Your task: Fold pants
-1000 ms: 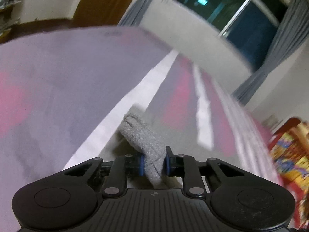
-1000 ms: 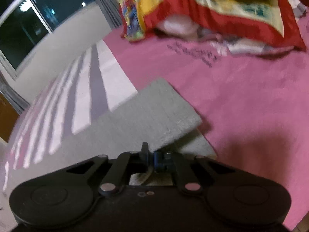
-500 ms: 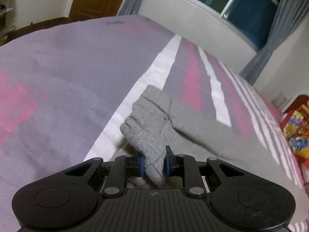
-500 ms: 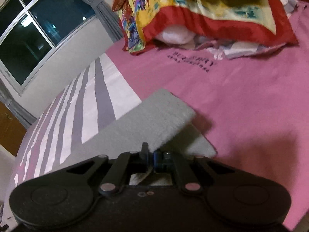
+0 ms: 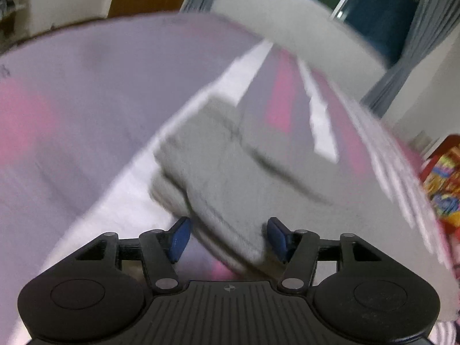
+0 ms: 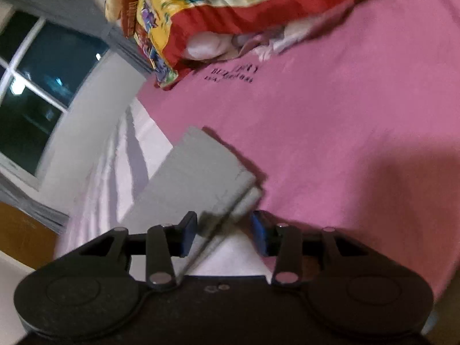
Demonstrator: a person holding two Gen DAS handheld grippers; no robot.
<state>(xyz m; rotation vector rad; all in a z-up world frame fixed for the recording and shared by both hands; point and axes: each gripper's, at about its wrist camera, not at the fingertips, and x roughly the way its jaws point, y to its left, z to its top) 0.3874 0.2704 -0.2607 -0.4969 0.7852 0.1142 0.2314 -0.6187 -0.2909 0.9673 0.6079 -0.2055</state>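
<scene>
Both grippers, left (image 5: 227, 237) and right (image 6: 224, 235), had just opened wide and released the grey pants (image 5: 230, 166), so this fold lay finished on the bed (image 6: 345, 132).

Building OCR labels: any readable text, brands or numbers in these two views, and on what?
Dark printed lines on the pink bedsheet: blurred, unreadable.
Lettering on the red-bordered yellow patterned blanket: blurred, unreadable.
Grey knit pants, left gripper, right gripper: no text.
</scene>
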